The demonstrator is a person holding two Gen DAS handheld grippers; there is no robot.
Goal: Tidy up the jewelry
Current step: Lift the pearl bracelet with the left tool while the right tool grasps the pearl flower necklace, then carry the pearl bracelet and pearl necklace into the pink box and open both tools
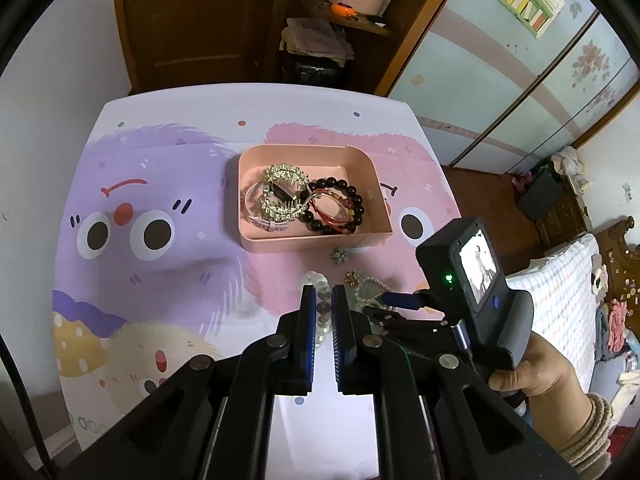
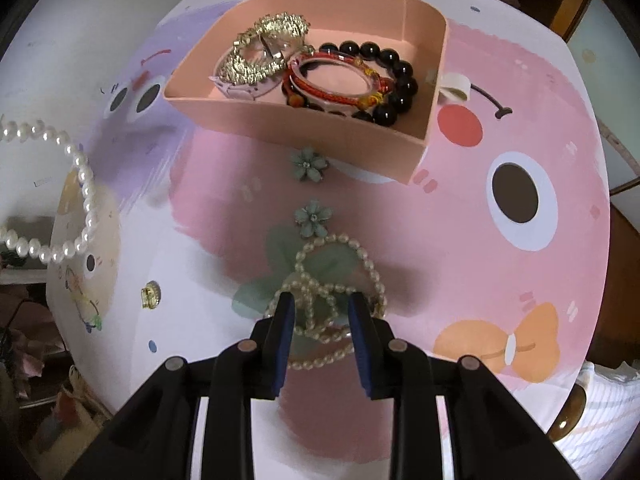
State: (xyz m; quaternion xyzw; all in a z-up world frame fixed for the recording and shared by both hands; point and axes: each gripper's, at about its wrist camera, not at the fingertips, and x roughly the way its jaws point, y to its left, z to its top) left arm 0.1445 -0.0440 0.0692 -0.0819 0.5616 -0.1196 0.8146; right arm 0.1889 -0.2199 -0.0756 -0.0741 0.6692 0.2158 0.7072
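gripping a pearl strand (image 1: 322, 312), the left gripper (image 1: 323, 294) is clamped; right gripper (image 2: 322, 304) spread over a pearl-and-leaf piece (image 2: 320, 280).

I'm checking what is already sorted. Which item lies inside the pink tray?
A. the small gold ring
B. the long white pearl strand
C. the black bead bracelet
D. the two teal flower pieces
C: the black bead bracelet lies inside the pink tray, beside the gold rhinestone piece; the other three are outside it.
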